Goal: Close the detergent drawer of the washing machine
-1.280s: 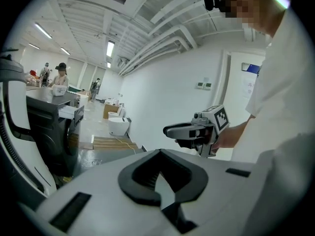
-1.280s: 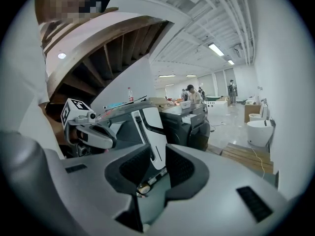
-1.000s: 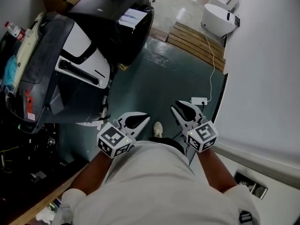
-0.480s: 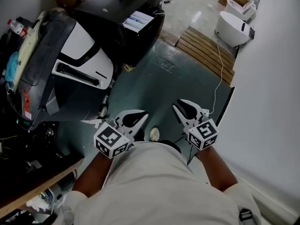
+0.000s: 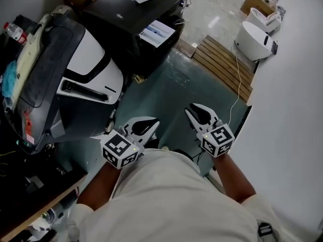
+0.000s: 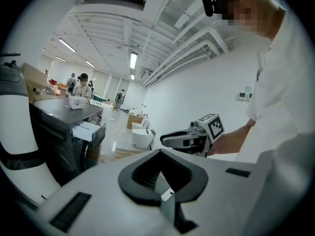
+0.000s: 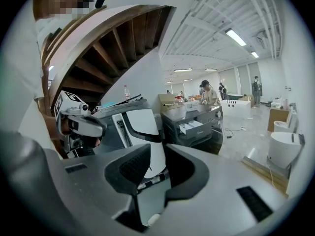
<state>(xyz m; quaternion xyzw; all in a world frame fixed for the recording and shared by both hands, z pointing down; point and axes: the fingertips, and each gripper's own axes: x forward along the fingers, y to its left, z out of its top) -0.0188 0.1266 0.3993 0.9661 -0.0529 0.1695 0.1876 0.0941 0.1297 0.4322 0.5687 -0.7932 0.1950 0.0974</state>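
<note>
The left gripper [image 5: 150,125] is held with its jaws together and the right gripper [image 5: 196,112] with its jaws apart; nothing is gripped by either. The detergent drawer [image 5: 157,33] is seen pulled out of the dark washing machine [image 5: 126,14], well ahead of both grippers and untouched. Since a second ago, both grippers have been carried somewhat nearer the machine, and more of its top has been brought into view.

My head camera looks steeply down, with the dark grey boxy washing machine [image 5: 126,14] well ahead. Cameras on my left gripper [image 5: 151,124] and right gripper [image 5: 194,110] face it nearly level, from afar; all three views share it.
</note>
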